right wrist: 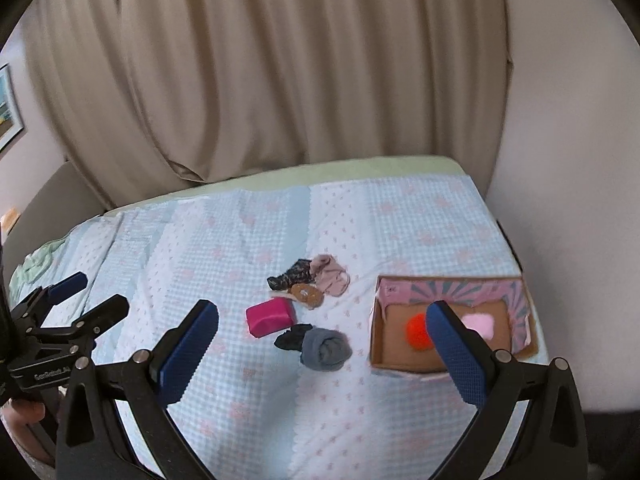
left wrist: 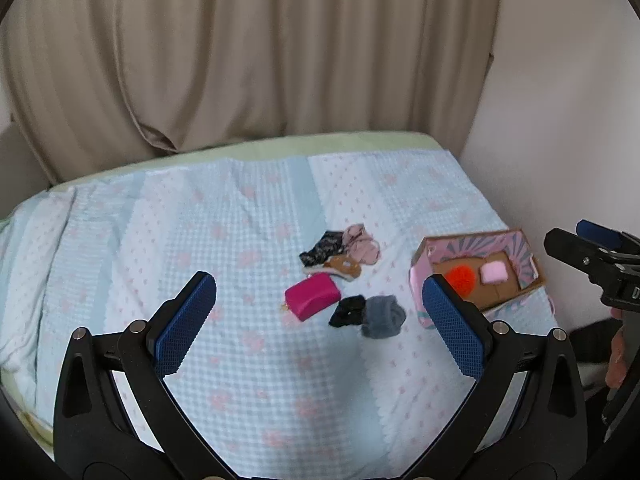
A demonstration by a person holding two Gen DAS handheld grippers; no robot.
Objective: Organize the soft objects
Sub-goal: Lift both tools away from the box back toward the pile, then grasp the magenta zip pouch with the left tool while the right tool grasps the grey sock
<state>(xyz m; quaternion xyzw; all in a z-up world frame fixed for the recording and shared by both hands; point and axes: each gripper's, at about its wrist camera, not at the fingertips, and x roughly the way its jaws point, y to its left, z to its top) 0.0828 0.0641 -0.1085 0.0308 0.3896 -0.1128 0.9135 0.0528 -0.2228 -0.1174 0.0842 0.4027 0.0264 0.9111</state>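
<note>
Both jaws wide apart, empty, above pale blue checked bedspread (right wrist: pixel 280 400); beige curtain (right wrist: pixel 260 72) behind.

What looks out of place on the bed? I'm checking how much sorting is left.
Six soft items lie loose beside the box: a grey sock roll, black sock, magenta pouch and a small heap. Only two pom-poms are inside.

Above the bed (right wrist: pixel 360 220), the right gripper (right wrist: pixel 320 336) hangs with jaws wide (nothing between them), over a rolled grey sock (right wrist: pixel 326 350) beside the cardboard box (right wrist: pixel 400 362).
</note>
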